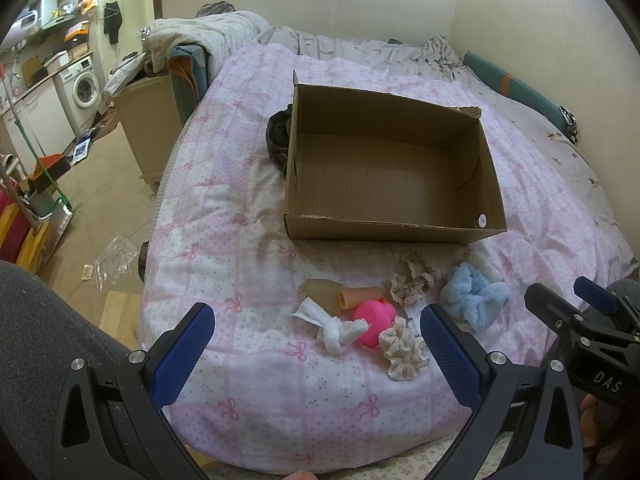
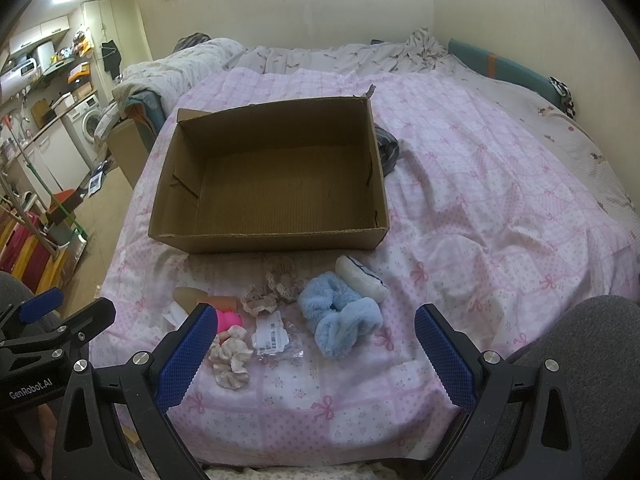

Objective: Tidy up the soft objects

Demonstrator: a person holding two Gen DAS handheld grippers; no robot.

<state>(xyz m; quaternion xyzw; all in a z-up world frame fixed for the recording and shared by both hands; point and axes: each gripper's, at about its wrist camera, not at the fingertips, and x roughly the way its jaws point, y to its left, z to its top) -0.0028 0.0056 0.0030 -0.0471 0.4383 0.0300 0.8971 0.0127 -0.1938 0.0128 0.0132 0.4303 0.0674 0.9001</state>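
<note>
Soft objects lie in a loose cluster on the pink quilt (image 2: 460, 208), just in front of the near wall of the cardboard box (image 2: 264, 240). The box stands open-topped on the bed and its floor is bare.

Cluster contents:
- Blue fluffy headband (image 2: 340, 316) at the right side of the group, with a white rolled sock (image 2: 362, 278) touching its far edge.
- Lace scrunchie (image 2: 272, 288) between the headband and the box.
- Cream scrunchie (image 1: 402, 354) nearest the grippers.
- Pink rubber item (image 1: 372, 320) beside a white knotted cloth (image 1: 336, 328), with a peach tube (image 1: 360, 298) just behind them.
- Small clear packet (image 2: 274, 338) with a printed label, lying between the cream scrunchie and the headband.

Left gripper (image 1: 316, 344): jaws spread wide, blue pads well apart, nothing between them and nothing touched. It hovers over the near edge of the bed; the knotted cloth, pink item and cream scrunchie appear in the gap between the pads.

Right gripper (image 2: 316, 344): jaws likewise spread wide and empty, in contact with nothing. The headband and packet appear between its pads.

Both grippers sit side by side, each visible at the edge of the other's camera view. Grey-clad knees flank the grippers.
</note>
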